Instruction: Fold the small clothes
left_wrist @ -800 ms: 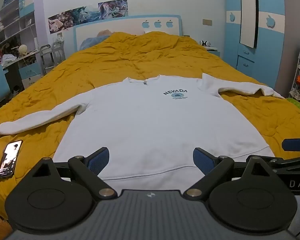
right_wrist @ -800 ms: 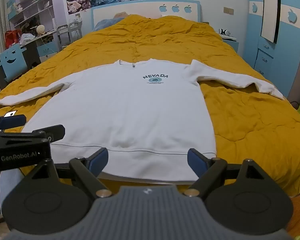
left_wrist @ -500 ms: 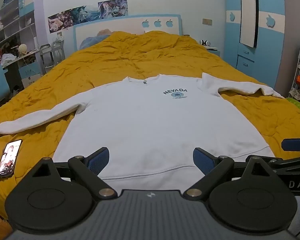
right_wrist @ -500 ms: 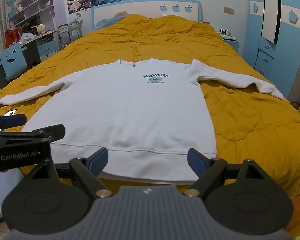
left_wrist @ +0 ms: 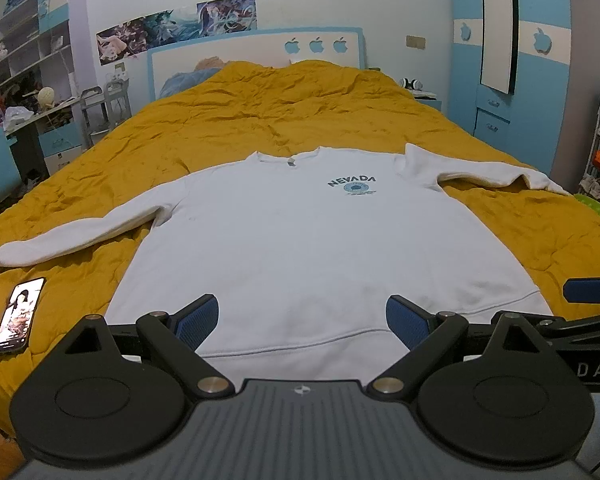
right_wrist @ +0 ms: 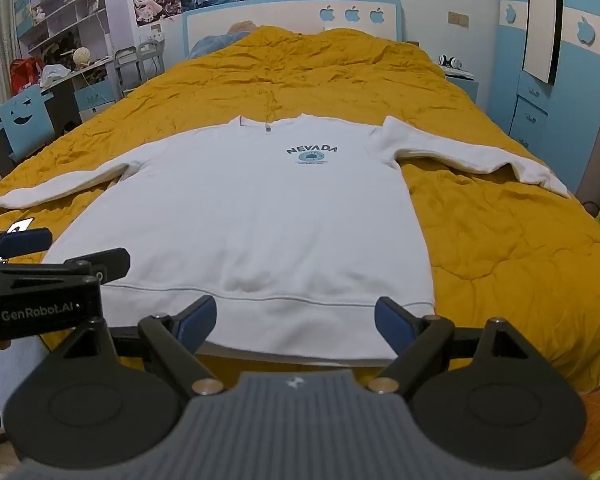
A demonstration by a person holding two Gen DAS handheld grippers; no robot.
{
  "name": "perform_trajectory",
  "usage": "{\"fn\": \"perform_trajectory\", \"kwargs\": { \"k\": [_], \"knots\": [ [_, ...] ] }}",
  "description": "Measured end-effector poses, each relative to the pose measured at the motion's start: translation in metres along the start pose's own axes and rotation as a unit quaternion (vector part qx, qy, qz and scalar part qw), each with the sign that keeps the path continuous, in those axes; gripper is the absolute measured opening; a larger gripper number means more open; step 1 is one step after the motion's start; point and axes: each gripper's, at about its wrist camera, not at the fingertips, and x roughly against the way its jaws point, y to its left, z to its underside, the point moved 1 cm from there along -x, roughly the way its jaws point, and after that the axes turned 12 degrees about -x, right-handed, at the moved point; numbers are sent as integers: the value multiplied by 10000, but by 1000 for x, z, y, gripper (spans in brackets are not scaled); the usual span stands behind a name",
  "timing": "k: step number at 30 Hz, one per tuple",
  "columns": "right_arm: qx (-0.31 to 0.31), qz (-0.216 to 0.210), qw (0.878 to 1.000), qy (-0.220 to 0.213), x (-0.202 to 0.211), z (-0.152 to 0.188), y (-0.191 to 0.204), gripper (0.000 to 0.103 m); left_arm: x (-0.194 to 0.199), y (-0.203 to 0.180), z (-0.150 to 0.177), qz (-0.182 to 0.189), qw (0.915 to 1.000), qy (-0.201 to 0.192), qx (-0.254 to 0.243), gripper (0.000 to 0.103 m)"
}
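Note:
A white long-sleeved sweatshirt (left_wrist: 300, 248) with a blue NEVADA print lies flat, front up, on the yellow bedspread (left_wrist: 300, 120), both sleeves spread out sideways. It also shows in the right wrist view (right_wrist: 260, 216). My left gripper (left_wrist: 302, 320) is open and empty, held just above the hem near the bed's front edge. My right gripper (right_wrist: 294, 322) is open and empty, above the hem towards its right corner. Each gripper shows at the edge of the other's view.
A phone (left_wrist: 18, 316) with a lit screen lies on the bedspread, left of the hem. A desk and shelves (left_wrist: 20, 112) stand to the left of the bed. Blue wardrobes (left_wrist: 512, 80) stand to the right. The headboard (left_wrist: 260, 48) is at the far end.

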Motion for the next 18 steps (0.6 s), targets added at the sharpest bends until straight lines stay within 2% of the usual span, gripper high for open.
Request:
{"fn": "perform_trajectory", "kwargs": {
  "k": [18],
  "knots": [
    [-3,5,10000,20,-3,3,-1,82,0,4,5,-34,10000,40,26,103]
  ]
}}
